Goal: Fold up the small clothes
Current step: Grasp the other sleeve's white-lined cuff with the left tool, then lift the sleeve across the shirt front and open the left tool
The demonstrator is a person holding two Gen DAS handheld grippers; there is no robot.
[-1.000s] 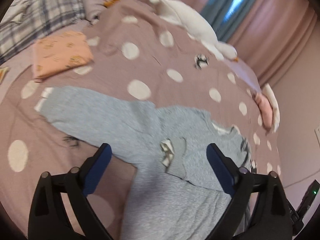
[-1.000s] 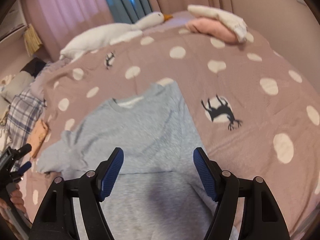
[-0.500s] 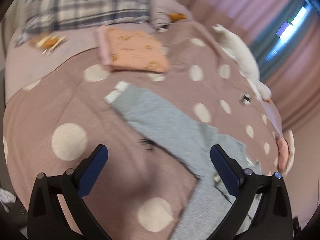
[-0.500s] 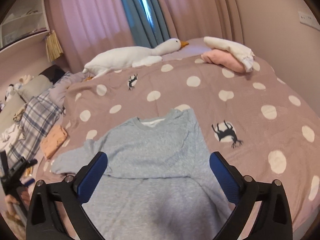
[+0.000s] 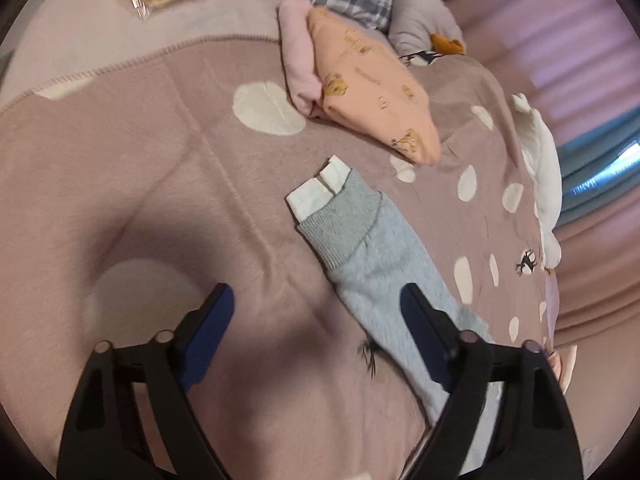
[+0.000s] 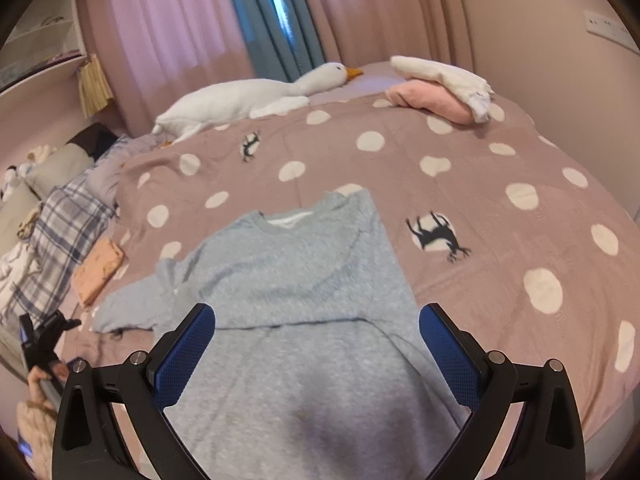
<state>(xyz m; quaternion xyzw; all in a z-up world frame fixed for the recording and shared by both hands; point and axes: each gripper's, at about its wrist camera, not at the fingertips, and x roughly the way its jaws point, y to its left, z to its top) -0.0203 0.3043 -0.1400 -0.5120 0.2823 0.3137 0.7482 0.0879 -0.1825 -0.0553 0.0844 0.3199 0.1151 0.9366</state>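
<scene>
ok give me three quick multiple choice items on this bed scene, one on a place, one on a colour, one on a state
1. Where is the folded orange garment?
A. beyond the sleeve cuff
B. on the goose
C. under the sweatshirt

2. What colour is the sweatshirt?
A. pink
B. grey
C. plaid

3. How is the right gripper?
A. shut on the hem
B. open, holding nothing
C. shut on the collar

Answers: 1 A, it lies past the sleeve cuff on the spotted blanket; 2 B, grey fabric throughout; 3 B, its pads stand wide apart above the cloth.
</scene>
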